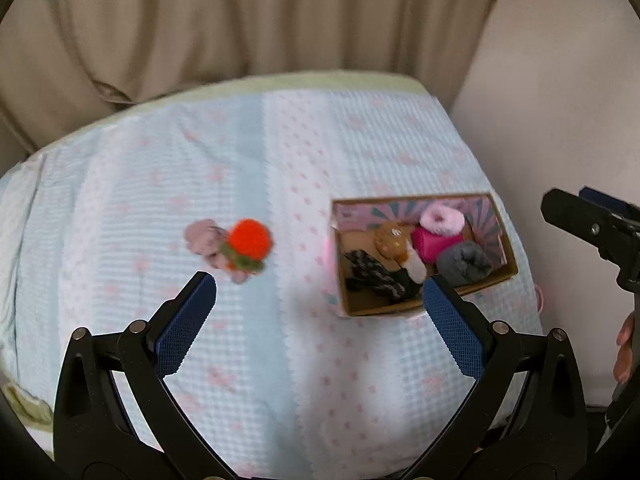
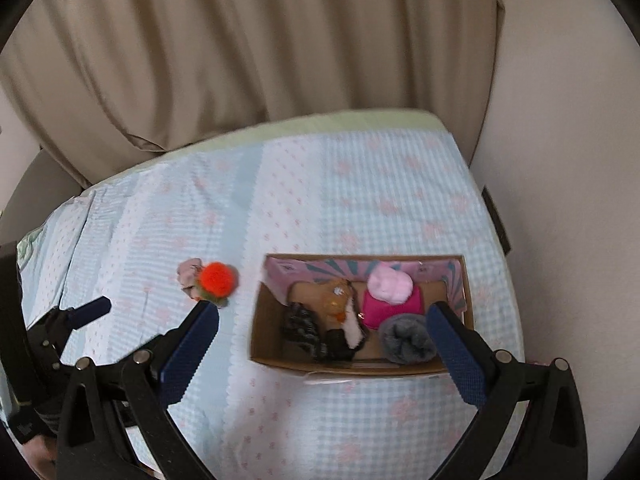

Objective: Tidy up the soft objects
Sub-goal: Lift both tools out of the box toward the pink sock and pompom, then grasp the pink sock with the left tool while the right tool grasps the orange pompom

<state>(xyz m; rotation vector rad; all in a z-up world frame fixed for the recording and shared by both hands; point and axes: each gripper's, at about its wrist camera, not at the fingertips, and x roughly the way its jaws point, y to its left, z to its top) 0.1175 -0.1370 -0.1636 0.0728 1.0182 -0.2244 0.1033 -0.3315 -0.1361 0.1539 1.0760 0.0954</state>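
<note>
Left wrist view: the left gripper [image 1: 319,284] hangs wide open and empty above a checked bedspread [image 1: 280,152]. At left centre lies an orange pom-pom toy [image 1: 249,242] on a crumpled pinkish cloth [image 1: 204,238], both outside the cardboard box [image 1: 507,258] at right centre, which already holds a grey roll [image 1: 464,262] and other soft items. The right gripper [image 1: 592,224] shows at the right edge; its state cannot be told here.

Right wrist view: the right gripper [image 2: 322,314] is spread open over the box [image 2: 256,340], holding nothing. The toy [image 2: 216,278] sits just left of it. A likely risk: a pinch on the pom-pom may snag the cloth or bedspread, or a soft grip may slip.
</note>
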